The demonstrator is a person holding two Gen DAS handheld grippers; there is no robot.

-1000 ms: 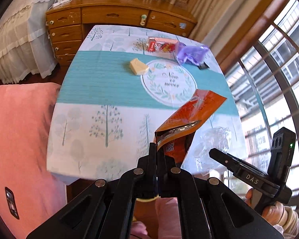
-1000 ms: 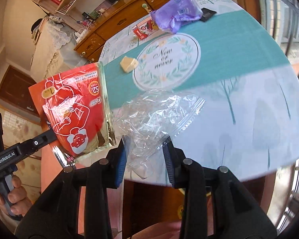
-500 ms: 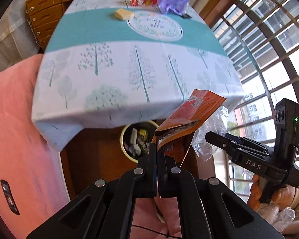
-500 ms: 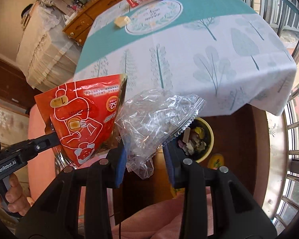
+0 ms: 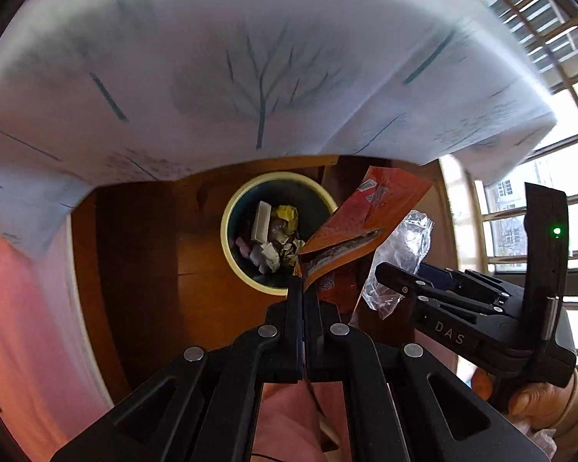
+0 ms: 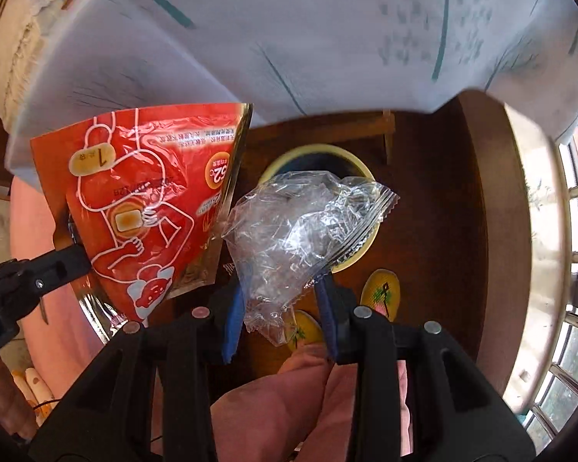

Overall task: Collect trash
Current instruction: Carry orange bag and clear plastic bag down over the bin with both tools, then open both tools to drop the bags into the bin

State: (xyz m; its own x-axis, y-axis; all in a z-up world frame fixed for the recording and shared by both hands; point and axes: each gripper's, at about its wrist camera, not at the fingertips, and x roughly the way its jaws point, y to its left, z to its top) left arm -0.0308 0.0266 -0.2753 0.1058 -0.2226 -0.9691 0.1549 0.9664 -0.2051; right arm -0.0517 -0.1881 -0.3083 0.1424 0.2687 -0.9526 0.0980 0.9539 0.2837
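Note:
My left gripper (image 5: 302, 288) is shut on the edge of an orange-red foil pouch (image 5: 360, 223), which stands up from the jaws beside the bin. The same pouch (image 6: 150, 200) fills the left of the right wrist view, with the left gripper (image 6: 69, 261) at its lower edge. My right gripper (image 6: 283, 296) is shut on a crumpled clear plastic bag (image 6: 300, 227), its blue pads pressed against the bag's sides. That bag (image 5: 400, 254) and the right gripper (image 5: 385, 269) also show in the left wrist view. A yellow-rimmed trash bin (image 5: 227, 227) holding several scraps stands on the floor below both grippers.
The table's hanging tree-print cloth (image 5: 258, 57) spans the top of both views, just above the bin (image 6: 360, 167). Dark wooden floor (image 5: 142, 250) surrounds the bin. Yellow slippers (image 6: 381, 288) lie near it. A barred window (image 5: 539, 208) is at the right, pink fabric (image 5: 23, 308) at the left.
Both grippers have dropped from above the tabletop to below its edge, carrying the pouch and the bag. The bin has come into view and now sits close beneath them.

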